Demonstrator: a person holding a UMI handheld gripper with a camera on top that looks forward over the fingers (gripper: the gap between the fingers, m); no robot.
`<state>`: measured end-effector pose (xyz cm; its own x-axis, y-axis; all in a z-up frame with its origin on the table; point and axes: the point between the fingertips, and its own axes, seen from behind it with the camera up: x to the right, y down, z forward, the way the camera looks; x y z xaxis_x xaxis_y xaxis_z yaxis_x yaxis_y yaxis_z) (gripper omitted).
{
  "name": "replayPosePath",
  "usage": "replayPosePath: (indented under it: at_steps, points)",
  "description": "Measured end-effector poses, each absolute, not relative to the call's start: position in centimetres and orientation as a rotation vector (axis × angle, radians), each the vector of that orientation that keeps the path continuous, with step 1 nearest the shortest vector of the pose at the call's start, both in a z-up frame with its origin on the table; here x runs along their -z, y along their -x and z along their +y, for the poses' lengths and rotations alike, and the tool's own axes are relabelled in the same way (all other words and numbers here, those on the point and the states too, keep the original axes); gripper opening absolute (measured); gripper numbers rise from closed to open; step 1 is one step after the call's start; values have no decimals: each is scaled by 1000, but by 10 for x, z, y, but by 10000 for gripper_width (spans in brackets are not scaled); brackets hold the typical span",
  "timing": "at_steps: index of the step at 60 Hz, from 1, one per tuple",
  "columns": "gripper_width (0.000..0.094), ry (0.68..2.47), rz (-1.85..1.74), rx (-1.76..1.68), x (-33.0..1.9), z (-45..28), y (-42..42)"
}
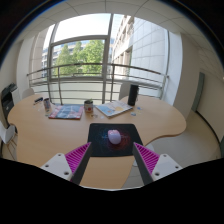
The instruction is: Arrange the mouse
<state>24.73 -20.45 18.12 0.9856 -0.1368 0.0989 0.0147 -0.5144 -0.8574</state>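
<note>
A pale pink mouse (114,136) sits on a dark mouse mat (110,136) near the front edge of a light wooden table (60,132). My gripper (112,158) is held back from the table, above its front edge, with the fingers spread wide. The magenta pads (77,157) flank the near corners of the mat. The mouse lies ahead of the fingertips, between their lines, untouched. Nothing is held.
Beyond the mat stand a cup (88,106), a white box (112,109), a dark upright speaker (133,95), a colourful book (65,112) and a small cup (46,103). A chair (8,100) stands at the table's left. Large windows lie behind.
</note>
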Motion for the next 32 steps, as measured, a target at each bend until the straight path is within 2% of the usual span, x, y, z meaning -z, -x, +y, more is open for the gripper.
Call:
replayPosePath:
  at_steps: [11, 32]
  points:
    - [846, 2086, 90, 199, -200, -255, -238]
    - [844, 2085, 74, 187, -206, -272, -225]
